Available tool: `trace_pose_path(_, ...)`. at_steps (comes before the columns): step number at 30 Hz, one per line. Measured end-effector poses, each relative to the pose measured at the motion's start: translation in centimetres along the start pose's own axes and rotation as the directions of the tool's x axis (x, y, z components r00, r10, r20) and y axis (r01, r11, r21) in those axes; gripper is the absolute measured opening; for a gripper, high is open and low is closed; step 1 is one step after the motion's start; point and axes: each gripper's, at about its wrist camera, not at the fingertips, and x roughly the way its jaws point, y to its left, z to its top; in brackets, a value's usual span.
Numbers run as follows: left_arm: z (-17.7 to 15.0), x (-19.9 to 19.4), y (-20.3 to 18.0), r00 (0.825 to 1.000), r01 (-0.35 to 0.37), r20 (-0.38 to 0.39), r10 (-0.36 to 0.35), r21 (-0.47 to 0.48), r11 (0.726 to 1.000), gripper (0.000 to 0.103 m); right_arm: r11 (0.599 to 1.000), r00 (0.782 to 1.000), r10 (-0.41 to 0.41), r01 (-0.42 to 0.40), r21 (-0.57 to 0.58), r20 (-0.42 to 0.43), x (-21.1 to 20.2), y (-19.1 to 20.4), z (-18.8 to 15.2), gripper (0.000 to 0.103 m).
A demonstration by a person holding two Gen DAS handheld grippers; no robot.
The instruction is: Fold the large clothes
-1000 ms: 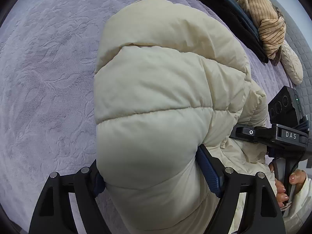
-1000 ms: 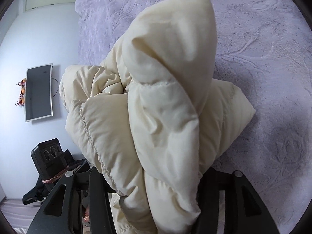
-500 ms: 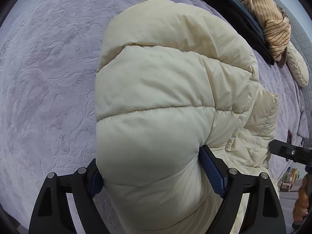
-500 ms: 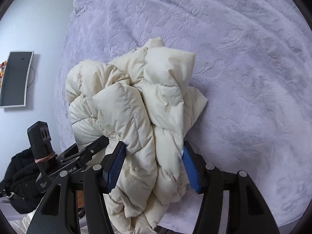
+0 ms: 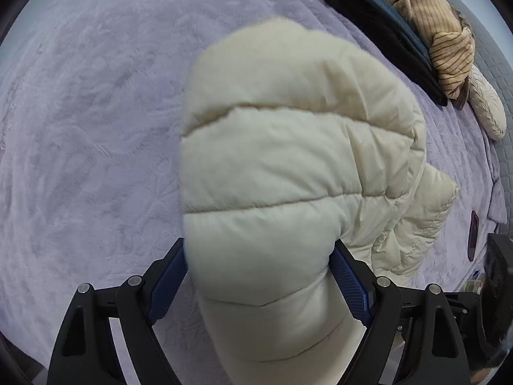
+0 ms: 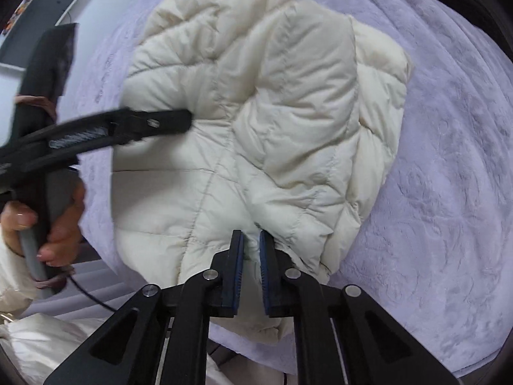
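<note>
A cream puffer jacket lies bunched on a lilac bedspread. My right gripper is shut on the jacket's near edge, its blue pads pinching a thin fold. My left gripper has its jaws wide around a thick puffy roll of the jacket, the pads pressing both sides. The left gripper also shows in the right wrist view, reaching onto the jacket from the left, held by a hand.
A stack of folded clothes lies at the far right of the bed: a dark garment, a tan striped one and a cream quilted piece. A dark phone lies on the bedspread. A wall screen hangs beyond the bed.
The right gripper dropped its thick bundle and closed on a thin fold at the jacket's near edge. The jacket now lies spread on the bed. The left gripper keeps its grip.
</note>
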Motion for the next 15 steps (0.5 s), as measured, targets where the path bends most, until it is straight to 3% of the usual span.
trace_pose_path(1, 0.1, -1.2, 0.0, 1.000, -0.011, 0.027, 0.010, 0.022, 1.000, 0.085, 0.999, 1.000, 0.016, -0.016, 0.028, 0.005, 0.0, -0.6, -0.2, 0.006)
trace_pose_path(4, 0.9, -4.5, -0.2, 0.996, 0.026, 0.087, -0.032, 0.074, 0.997, 0.062, 0.999, 0.999, 0.026, -0.027, 0.040, 0.021, -0.3, -0.8, -0.2, 0.006)
trace_pose_path(8, 2.7, -6.5, -3.1, 0.980, 0.125, 0.127, -0.155, 0.218, 0.968, 0.062, 0.999, 0.999, 0.023, -0.024, 0.039, 0.025, -0.2, -0.4, -0.4, 0.006)
trace_pose_path(11, 4.4, -4.1, -6.1, 0.981, 0.129, 0.099, -0.164, 0.296, 0.947, 0.062, 0.999, 0.999, 0.005, -0.007, 0.050, 0.032, -0.8, 0.1, -1.1, 0.006)
trace_pose_path(15, 6.8, 2.2, -6.4, 0.992, 0.113, 0.020, -0.121, 0.229, 0.967, 0.062, 0.996, 0.998, -0.029, 0.025, 0.084, 0.056, 0.8, -0.8, -1.1, 0.005)
